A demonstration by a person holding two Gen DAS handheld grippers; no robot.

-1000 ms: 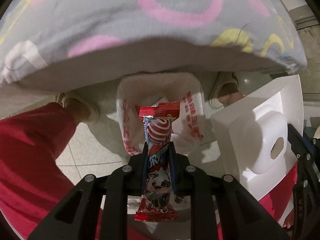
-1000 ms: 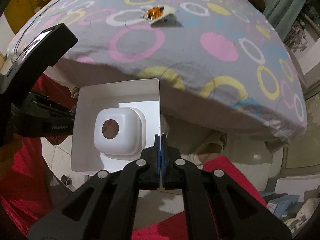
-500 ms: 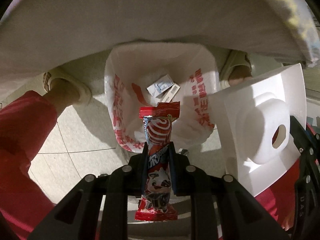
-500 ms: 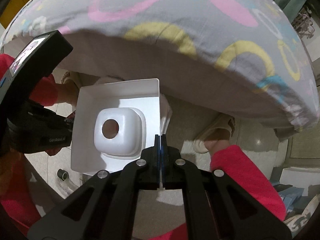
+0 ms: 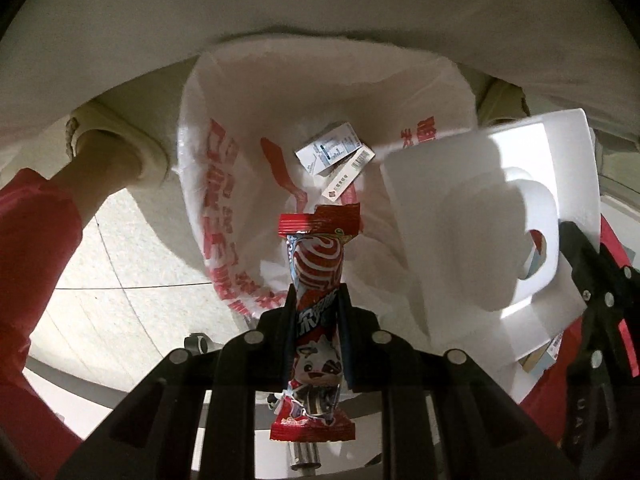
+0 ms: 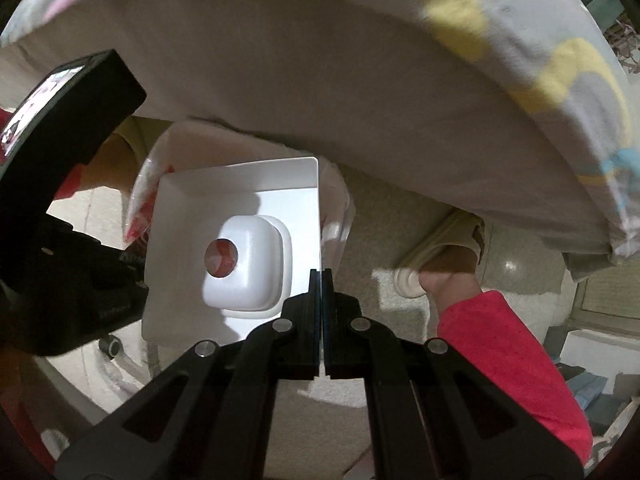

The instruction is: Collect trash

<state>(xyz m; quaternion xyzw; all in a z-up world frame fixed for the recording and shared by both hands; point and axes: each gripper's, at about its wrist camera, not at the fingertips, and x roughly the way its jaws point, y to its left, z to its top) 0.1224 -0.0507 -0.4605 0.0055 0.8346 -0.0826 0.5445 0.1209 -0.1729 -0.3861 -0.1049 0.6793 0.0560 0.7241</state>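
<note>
My left gripper (image 5: 316, 300) is shut on a red, white and blue snack wrapper (image 5: 316, 272), which stands upright between its fingers over the mouth of a white plastic bag (image 5: 224, 184) with red print. Small paper cartons (image 5: 332, 148) lie inside the bag. My right gripper (image 6: 321, 276) is shut on the thin side wall of a white box insert (image 6: 240, 208) with a raised block and a round hole. In the left wrist view the same white box insert (image 5: 500, 208) hangs at the right, over the bag's edge, with the right gripper (image 5: 592, 288) behind it.
The bed's edge and its ring-patterned sheet (image 6: 540, 60) overhang the bag. A person's feet in pale slippers (image 5: 116, 140) (image 6: 432, 260) and red trouser legs (image 5: 28, 264) (image 6: 512, 360) stand on either side of the bag on the tiled floor (image 5: 120, 264).
Both grippers have sunk below the bed's edge toward the bag, which now looks larger and nearer. The bed top has left view. Both grips are unchanged.
</note>
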